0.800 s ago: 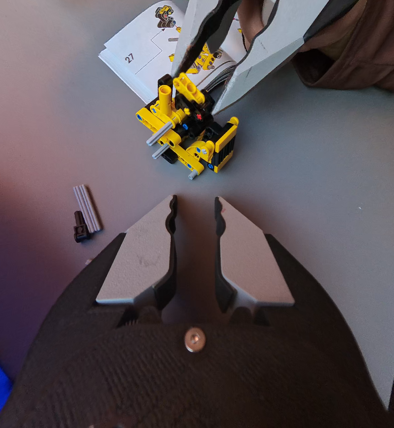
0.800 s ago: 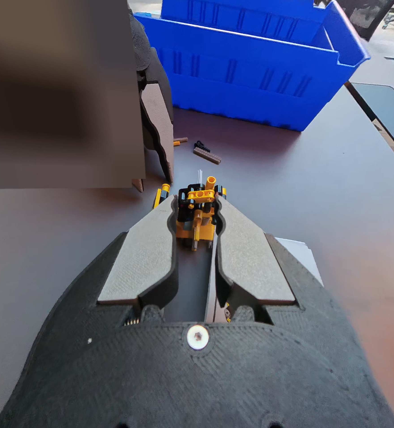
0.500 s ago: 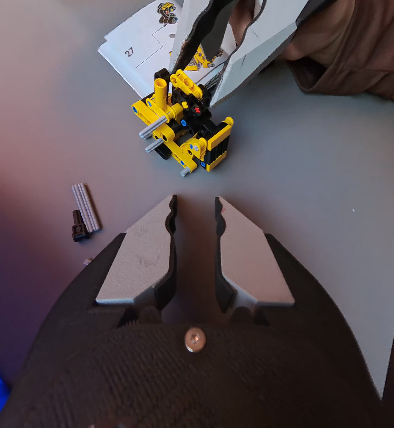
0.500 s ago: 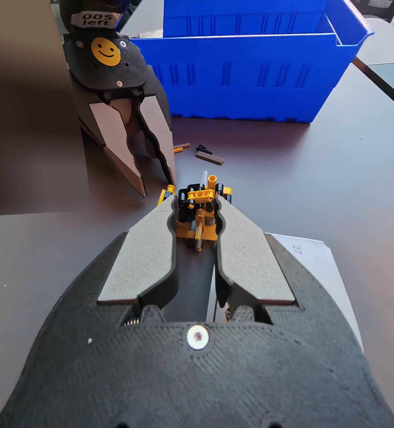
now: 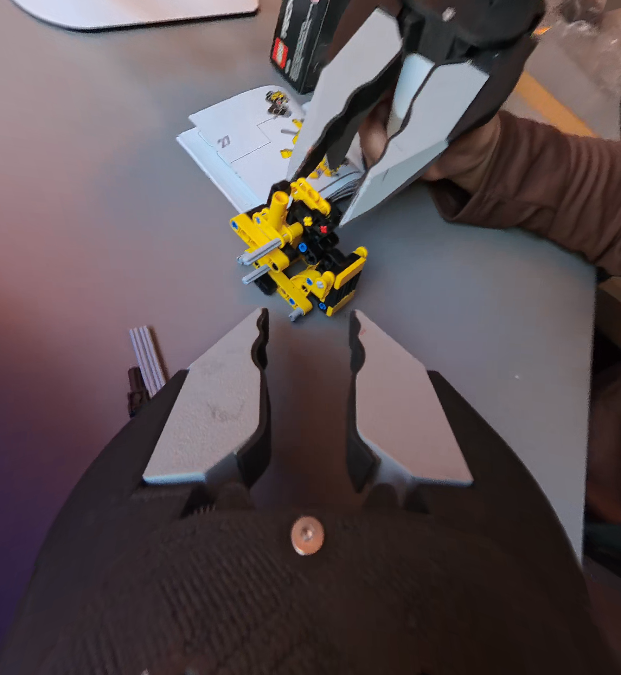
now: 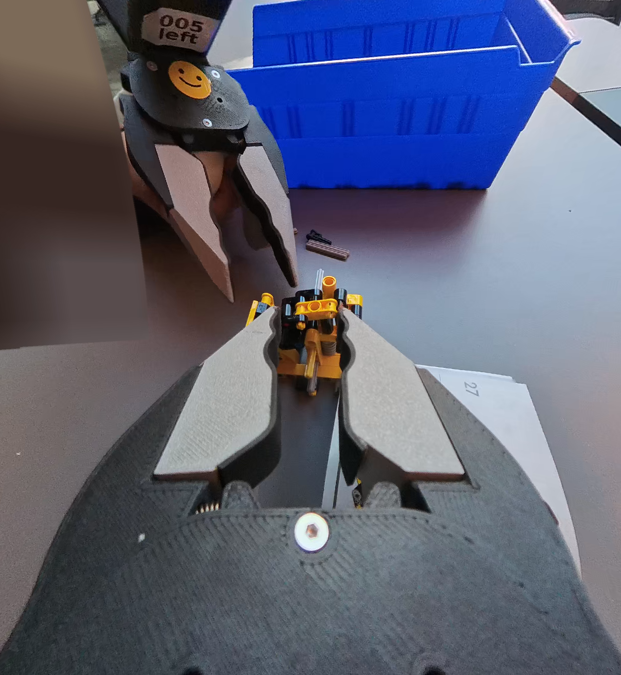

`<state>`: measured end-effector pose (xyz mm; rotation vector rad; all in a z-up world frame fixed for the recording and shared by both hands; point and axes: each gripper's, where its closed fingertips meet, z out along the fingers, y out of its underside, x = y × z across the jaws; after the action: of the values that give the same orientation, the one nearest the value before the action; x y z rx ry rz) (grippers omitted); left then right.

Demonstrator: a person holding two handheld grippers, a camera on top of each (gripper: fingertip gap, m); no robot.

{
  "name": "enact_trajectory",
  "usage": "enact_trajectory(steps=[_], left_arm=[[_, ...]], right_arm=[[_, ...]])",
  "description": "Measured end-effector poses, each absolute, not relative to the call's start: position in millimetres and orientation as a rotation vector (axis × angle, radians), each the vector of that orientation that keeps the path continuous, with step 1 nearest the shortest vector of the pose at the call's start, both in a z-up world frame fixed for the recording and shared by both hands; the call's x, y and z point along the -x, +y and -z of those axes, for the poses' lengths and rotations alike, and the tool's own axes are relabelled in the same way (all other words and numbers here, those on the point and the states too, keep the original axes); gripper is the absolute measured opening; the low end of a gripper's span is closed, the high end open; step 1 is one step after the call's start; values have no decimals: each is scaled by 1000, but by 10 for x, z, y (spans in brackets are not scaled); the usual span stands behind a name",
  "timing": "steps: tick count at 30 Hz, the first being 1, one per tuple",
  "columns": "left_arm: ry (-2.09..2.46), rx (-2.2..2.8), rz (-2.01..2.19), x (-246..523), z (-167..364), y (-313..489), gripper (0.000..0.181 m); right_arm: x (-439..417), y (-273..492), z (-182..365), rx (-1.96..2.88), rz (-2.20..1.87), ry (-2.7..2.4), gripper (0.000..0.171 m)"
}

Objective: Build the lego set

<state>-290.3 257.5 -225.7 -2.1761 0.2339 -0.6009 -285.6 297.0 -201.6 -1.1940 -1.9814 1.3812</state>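
Going left to right in the left wrist view: the grey axles with a small black connector beside them lie on the table at the left, now partly tucked behind the left gripper. That gripper has spread its fingers wider than 0.5 s ago and holds nothing; the tips sit just short of the model, a bit closer than before. The model itself is mid-table, standing on the surface, right next to the near edge of the booklet.

The right gripper comes in from the far right and still has its 2 fingers clamped on the model's black-and-yellow top. In its own view, the right gripper shows the same grip, fingers snug on both sides. The view has pulled back, so a black box now shows at the far edge. The blue bin sits far right.
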Motion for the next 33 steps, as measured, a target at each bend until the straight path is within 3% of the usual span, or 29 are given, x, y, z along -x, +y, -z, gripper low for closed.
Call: enact_trajectory(steps=[1,9,16,21,28,33], left_arm=[[237,2146,627,2892,2210,2587,41],[302,2121,701,2806,2170,2640,55],[454,2030,322,2945,1964,2659,60],[560,2058,78,3053,1962,2878,57],[662,2058,55,2916,1975,3024,56],[773,2094,79,2862,2093,3054,41]], right_arm=[[2855,2970,2015,1195,-1382,-1981,27],[2857,2973,2017,1188,-1363,-1977,27],[2859,2971,2016,1191,-1371,-1980,27],[2855,2967,2014,1205,-1401,-1985,27],[2857,2945,2013,1237,-1435,-1982,27],[2868,2952,2010,1275,-1456,-1963,26]])
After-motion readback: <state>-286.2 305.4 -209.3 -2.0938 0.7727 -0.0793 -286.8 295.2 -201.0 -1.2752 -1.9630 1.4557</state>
